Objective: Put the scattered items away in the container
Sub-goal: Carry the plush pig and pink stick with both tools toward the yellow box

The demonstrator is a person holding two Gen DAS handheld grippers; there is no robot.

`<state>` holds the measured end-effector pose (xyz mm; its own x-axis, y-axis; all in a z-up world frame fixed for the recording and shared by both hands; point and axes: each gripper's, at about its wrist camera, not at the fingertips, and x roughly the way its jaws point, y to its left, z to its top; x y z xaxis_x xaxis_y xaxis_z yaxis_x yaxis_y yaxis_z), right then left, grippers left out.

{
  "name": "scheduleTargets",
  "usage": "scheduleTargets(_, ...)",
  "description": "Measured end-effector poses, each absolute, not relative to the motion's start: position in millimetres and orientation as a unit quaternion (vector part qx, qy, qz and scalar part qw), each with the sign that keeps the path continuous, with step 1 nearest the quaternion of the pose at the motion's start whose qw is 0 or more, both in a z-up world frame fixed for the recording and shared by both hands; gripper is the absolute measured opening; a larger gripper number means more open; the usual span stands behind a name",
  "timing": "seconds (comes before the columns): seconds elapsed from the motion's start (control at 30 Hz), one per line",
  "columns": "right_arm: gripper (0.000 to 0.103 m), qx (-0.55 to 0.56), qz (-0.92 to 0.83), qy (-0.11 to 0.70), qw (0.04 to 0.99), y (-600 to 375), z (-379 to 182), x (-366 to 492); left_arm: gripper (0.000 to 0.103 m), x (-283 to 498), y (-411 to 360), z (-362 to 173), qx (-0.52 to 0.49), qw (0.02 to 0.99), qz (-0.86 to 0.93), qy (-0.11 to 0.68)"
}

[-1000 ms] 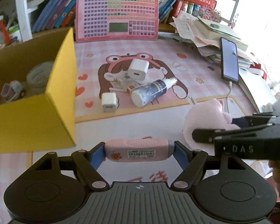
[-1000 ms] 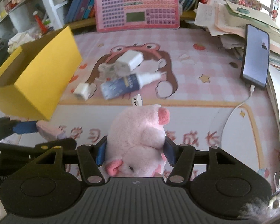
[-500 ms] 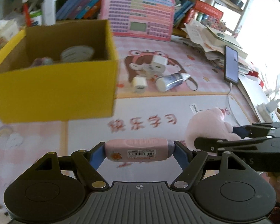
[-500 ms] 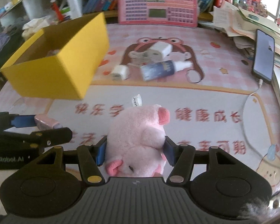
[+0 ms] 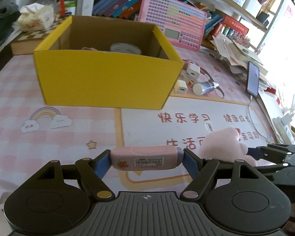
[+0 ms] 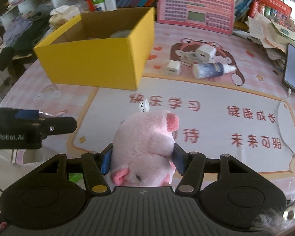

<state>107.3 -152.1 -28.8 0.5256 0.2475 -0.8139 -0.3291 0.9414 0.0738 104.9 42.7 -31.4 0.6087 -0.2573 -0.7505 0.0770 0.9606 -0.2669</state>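
My left gripper (image 5: 146, 158) is shut on a pink tube (image 5: 145, 158) and holds it crosswise above the mat, in front of the open yellow box (image 5: 108, 78). My right gripper (image 6: 142, 160) is shut on a pink plush pig (image 6: 147, 147), held above the mat to the right of the left gripper (image 6: 39, 125). The pig also shows in the left wrist view (image 5: 224, 145). The box (image 6: 100, 61) holds a roll of tape (image 5: 125, 48) and other small items. Right of the box lie two white chargers (image 6: 205, 53) (image 6: 173, 67) and a spray bottle (image 6: 212, 69).
A pink learning tablet (image 6: 195, 5) leans against books at the back. A phone (image 6: 293, 66) on a cable and a paper pile (image 6: 273, 29) lie at the right. Tissues (image 5: 36, 17) and clothes (image 6: 19, 37) sit left of the box.
Both grippers have pulled back and risen with their loads. The left wrist view has swung left, so the box now sits ahead of it; the box's front wall is in full view.
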Motion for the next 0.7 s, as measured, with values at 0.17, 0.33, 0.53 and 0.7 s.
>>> scheduleTargets(0.17, 0.058, -0.055, 0.173, 0.454, 0.872, -129, -27, 97, 0.078, 97, 61, -31, -0.106, 0.892, -0.097, 0.43)
scheduleTargets(0.33, 0.058, -0.056, 0.181, 0.454, 0.87, -109, -28, 92, 0.078, 90, 77, -30, -0.099, 0.894, -0.1, 0.426)
scheduleTargets(0.53, 0.058, -0.062, 0.19, 0.453, 0.869, -85, -29, 86, 0.078, 85, 98, -29, -0.102, 0.896, -0.096, 0.422)
scheduleTargets(0.7, 0.058, -0.073, 0.203, 0.451, 0.866, -66, -28, 84, 0.078, 81, 115, -28, -0.109, 0.898, -0.09, 0.416)
